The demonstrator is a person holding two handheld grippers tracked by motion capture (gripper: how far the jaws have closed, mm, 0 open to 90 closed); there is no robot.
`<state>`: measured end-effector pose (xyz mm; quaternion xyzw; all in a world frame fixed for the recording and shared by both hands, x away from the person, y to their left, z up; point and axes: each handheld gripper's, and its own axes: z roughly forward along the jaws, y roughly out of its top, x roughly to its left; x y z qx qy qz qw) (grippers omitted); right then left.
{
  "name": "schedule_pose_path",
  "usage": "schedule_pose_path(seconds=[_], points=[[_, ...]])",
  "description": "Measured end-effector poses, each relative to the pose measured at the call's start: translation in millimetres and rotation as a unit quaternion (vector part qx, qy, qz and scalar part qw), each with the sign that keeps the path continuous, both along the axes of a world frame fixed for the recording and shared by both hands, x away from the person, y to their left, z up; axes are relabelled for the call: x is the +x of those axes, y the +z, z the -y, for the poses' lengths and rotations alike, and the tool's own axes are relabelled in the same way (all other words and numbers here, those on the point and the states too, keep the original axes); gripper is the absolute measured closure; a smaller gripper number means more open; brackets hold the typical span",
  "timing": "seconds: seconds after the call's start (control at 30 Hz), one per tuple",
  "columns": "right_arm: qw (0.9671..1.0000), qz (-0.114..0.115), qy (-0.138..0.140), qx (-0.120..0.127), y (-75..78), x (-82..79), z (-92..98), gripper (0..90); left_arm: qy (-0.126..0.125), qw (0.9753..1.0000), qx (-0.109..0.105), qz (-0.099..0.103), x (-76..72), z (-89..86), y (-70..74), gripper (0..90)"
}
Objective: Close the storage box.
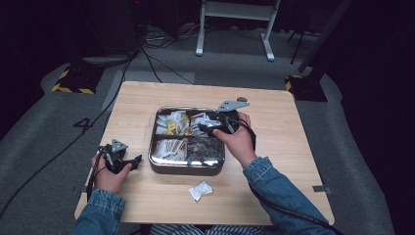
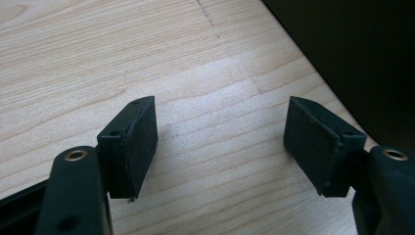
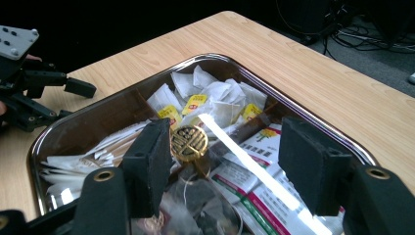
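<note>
Reaching into tray w/ right hand-held gripper (image 3: 222,161), jaws wide, nothing held.
Target sachets (image 3: 254,191) lie in near compartment of metal tray (image 1: 155,164), mid surface (image 1: 274,161). Judgement: drop straight down, pinch one sachet edge only, avoid the gold knob (image 3: 189,143). Left hand-held gripper (image 2: 222,147) wide, empty, over bare wood; one sachet (image 1: 200,190) lies outside.

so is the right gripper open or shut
Open: the right gripper has its jaws wide apart above the tin's sachets, gripping nothing.
</note>
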<state>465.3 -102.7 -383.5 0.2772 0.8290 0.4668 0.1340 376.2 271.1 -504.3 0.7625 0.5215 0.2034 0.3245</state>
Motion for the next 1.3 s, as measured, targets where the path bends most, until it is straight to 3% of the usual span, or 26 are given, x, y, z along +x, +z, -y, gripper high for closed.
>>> schedule_pose_path(seconds=[0.33, 0.77, 1.0, 1.3], points=[[0.9999, 0.004, -0.015, 0.000, 9.1, -7.1, 45.0, 37.5, 0.001, 1.0000, 0.000, 0.000, -0.5, 0.0, -0.1, 29.3], [0.9988, 0.002, -0.049, 0.003, 8.2, -12.8, 96.1, 36.6, 0.001, 1.0000, 0.001, 0.000, -0.7, 0.0, 0.0, 29.2], [0.9978, -0.016, -0.060, -0.021, 4.4, -21.4, 122.8, 36.9, 0.001, 1.0000, 0.000, 0.000, -0.5, -0.2, 0.0, 29.2], [0.9940, -0.038, -0.100, -0.020, -10.7, -28.2, 160.8, 30.6, 0.001, 1.0000, 0.000, 0.000, -0.3, -0.3, 0.0, 28.9]])
